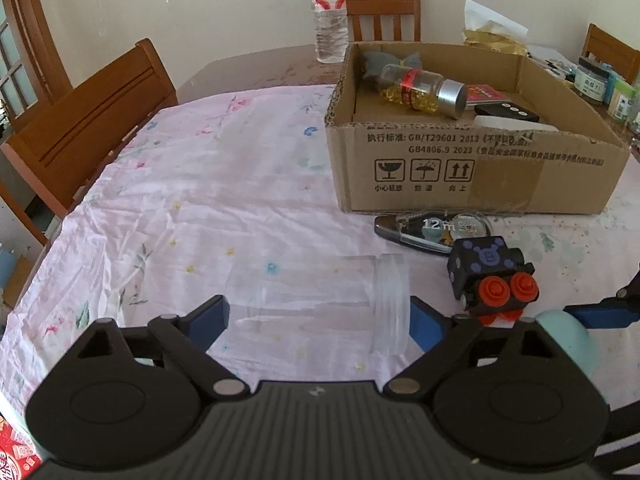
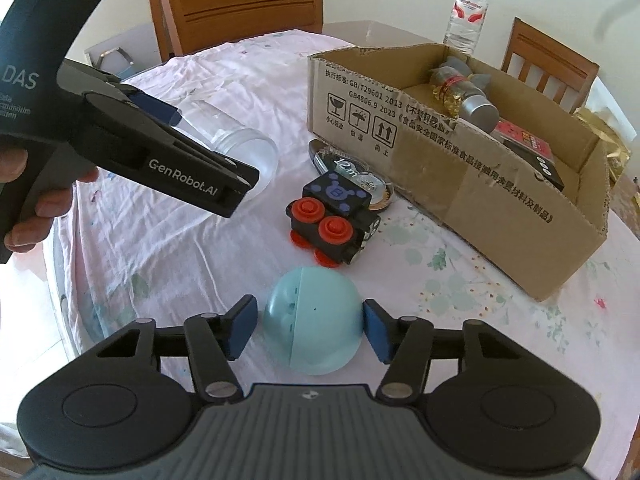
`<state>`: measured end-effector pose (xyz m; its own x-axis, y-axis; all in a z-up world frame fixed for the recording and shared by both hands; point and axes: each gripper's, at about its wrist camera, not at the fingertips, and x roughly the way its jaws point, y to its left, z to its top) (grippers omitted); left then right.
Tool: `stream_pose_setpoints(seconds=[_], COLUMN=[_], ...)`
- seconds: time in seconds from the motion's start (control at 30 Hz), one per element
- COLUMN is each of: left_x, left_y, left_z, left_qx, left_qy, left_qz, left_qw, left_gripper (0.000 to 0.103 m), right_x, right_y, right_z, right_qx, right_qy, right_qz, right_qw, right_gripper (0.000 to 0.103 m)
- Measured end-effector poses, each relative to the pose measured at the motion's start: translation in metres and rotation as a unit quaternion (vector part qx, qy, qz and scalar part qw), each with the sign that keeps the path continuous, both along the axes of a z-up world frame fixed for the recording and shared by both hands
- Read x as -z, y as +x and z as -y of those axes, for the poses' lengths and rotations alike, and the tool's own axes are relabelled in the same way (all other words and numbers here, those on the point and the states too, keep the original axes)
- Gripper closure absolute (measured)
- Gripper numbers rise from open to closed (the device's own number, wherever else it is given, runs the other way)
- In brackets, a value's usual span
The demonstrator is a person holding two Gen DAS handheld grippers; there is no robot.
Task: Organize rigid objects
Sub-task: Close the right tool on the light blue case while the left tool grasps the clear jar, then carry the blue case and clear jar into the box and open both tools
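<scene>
Sorting half done: four loose things wait beside the cardboard box [image 1: 472,172].
Left gripper [image 1: 316,318] straddles the clear plastic jar [image 1: 320,300], jaws wide, contact unclear; black toy train with red wheels [image 2: 334,216] and "12m" tape dispenser [image 1: 436,229] lie near the box's front wall; right gripper [image 2: 310,322] brackets the pale blue ball [image 2: 314,320], left pad apart. Box reads "GB4806.9 2023".

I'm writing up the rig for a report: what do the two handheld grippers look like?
Both match: black linkage arms with silver pivot pins, blue pads on the fingertips, and a ribbed grey body behind two round black housings. Seen side-on, the left gripper carries white "GenRobot.AI" and "DAS" lettering. The right gripper shows no cables; no sleeve is visible.
</scene>
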<state>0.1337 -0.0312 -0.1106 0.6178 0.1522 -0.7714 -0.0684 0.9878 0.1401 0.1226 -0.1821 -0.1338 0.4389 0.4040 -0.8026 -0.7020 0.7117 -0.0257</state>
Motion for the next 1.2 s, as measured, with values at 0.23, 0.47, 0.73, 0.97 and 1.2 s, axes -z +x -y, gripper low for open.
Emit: stream_pose_setpoints(seconds=[0.23,0.47,0.73,0.97,1.2], left_x=[-0.004,-0.017,-0.032,-0.034,-0.038], left_y=[0.000,-0.001,-0.001,0.001,0.002], left_z=[-0.004,-0.008,-0.011,-0.013,-0.012], left_qx=[0.016,0.047,0.089,0.100,0.112], left_qy=[-0.008,-0.009,-0.004,-0.007,-0.010], left_qz=[-0.007,-0.016,-0.022,-0.022,-0.028], left_qw=[0.9998,0.9987,0.9958,0.9948,0.9932], left_gripper=[0.010,0.010,0.010,0.010,0.010], right_x=[-0.001,-0.009,-0.012,-0.003,-0.006], right_y=[0.000,0.002,0.009,0.013,0.010], right_z=[-0.001,-0.002,0.003,0.006,0.001], right_qx=[0.010,0.013,0.019,0.032,0.034], right_qy=[-0.006,-0.013,-0.018,0.001,-0.013], right_qz=[0.001,0.001,-0.010,-0.028,-0.014], right_qw=[1.000,1.000,1.000,0.999,0.999], right_gripper=[0.045,0.046,0.047,0.044,0.045])
